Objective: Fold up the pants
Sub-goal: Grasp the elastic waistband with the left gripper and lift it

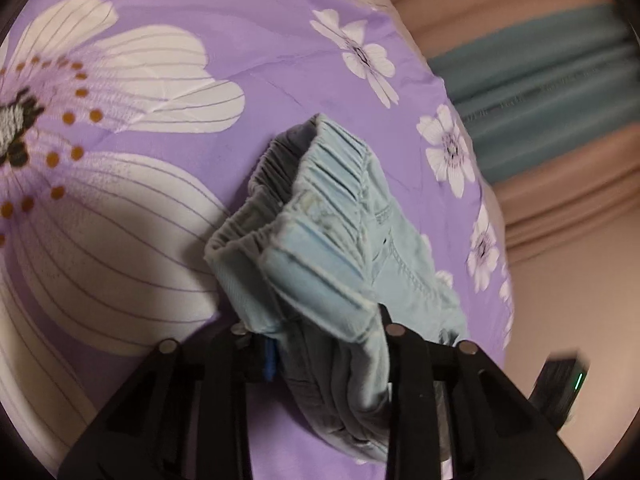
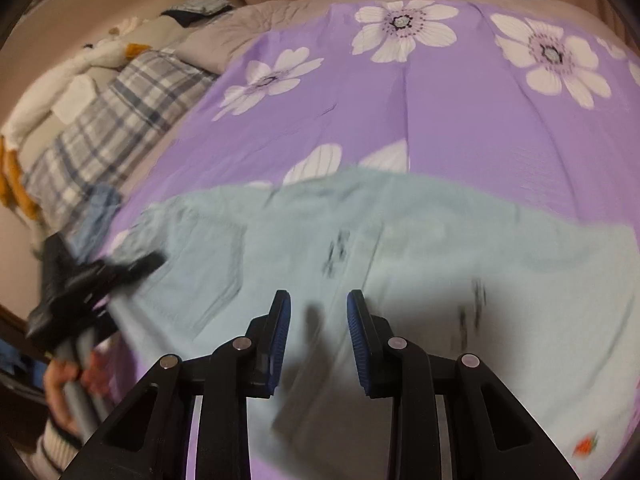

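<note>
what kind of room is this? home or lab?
Most likely a home bedroom: the pants lie on a bed with a purple flowered sheet, a plaid pillow sits at one end, and curtains hang beside it.

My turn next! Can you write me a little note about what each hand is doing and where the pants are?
Left hand-held gripper: shut on the pants at the elastic waistband, bunched between its fingers.
Right hand-held gripper: open, holding nothing, hovering over the pants.
The pants lie spread across the purple flowered bedsheet.
Done: waistband end grabbed.
Left: fold the pants over and flatten them, probably with the right one helping.
</note>
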A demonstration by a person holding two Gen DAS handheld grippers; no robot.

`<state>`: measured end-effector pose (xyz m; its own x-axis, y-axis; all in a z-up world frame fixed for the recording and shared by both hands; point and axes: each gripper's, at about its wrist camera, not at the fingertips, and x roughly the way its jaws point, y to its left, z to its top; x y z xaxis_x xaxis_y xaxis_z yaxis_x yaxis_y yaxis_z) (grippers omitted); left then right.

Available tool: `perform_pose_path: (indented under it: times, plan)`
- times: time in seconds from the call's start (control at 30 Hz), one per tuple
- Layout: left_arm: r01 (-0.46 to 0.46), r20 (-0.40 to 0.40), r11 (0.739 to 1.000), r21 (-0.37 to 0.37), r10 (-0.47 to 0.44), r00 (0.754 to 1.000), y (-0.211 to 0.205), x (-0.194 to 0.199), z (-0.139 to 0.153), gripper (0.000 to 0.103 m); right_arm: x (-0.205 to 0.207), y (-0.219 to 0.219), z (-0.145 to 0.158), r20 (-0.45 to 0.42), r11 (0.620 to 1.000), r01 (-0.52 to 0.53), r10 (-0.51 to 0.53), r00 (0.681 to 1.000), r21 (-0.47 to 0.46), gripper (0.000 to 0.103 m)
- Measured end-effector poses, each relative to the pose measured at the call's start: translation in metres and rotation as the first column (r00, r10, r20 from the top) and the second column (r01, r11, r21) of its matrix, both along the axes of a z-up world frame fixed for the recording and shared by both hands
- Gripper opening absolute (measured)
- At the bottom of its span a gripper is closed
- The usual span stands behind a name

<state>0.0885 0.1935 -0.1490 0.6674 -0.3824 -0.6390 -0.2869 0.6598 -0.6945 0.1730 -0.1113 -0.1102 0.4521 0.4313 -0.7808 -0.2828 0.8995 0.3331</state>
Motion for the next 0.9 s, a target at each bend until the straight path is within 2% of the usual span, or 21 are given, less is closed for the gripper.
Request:
perform_pose_path:
  times: [0.13,0.27,0.33,0.5,0.6,0.7,0.73,0.77,0.83,0.9]
  plan:
    - [0.020,-0.009,0.999,0.046,-0.020,1.000,-0.003,0.001,0.005,0.028,0.030,0.017,-0.001,-0.003,1.000,-0.004,0.004,1.000,-0.026,0.023]
    - [0.041,0.009,0.995,0.095,-0.042,0.999,-0.008,0.002,0.013,0.025,0.044,0.032,-0.020,-0.083,0.995,0.005,-0.013,0.996,-0.100,0.014]
    - [0.056,0.038,0.990,0.133,-0.061,0.997,-0.013,0.001,0.024,0.023,0.025,0.040,-0.019,-0.083,0.990,-0.018,0.006,0.997,-0.143,0.014]
    - [0.084,0.103,0.976,0.203,-0.106,0.989,-0.028,0.000,0.050,0.023,-0.042,0.045,-0.016,-0.117,0.979,-0.124,0.105,0.987,-0.164,0.014]
    - [0.112,0.132,0.961,0.254,-0.150,0.980,-0.045,-0.001,0.066,0.023,-0.082,0.038,-0.015,-0.137,0.976,-0.151,0.130,0.982,-0.155,0.014]
    - [0.147,0.171,0.940,0.309,-0.207,0.963,-0.069,0.000,0.085,0.022,-0.105,0.032,-0.012,-0.105,0.972,-0.159,0.142,0.984,-0.173,0.014]
    - [0.158,0.183,0.935,0.319,-0.224,0.957,-0.075,0.000,0.091,0.022,-0.108,0.027,-0.012,-0.097,0.975,-0.157,0.143,0.985,-0.156,0.014]
    - [0.166,0.194,0.929,0.332,-0.239,0.951,-0.082,0.000,0.097,0.022,-0.107,0.018,-0.012,-0.115,0.986,-0.135,0.123,0.986,-0.099,0.014]
    - [0.192,0.215,0.910,0.368,-0.284,0.934,-0.100,-0.001,0.110,0.022,-0.106,-0.009,-0.004,-0.143,0.996,-0.066,0.074,0.987,0.063,0.014]
    - [0.221,0.227,0.885,0.410,-0.334,0.915,-0.119,-0.001,0.120,0.022,-0.107,-0.036,0.009,-0.105,0.986,-0.004,0.022,0.994,0.170,0.014]
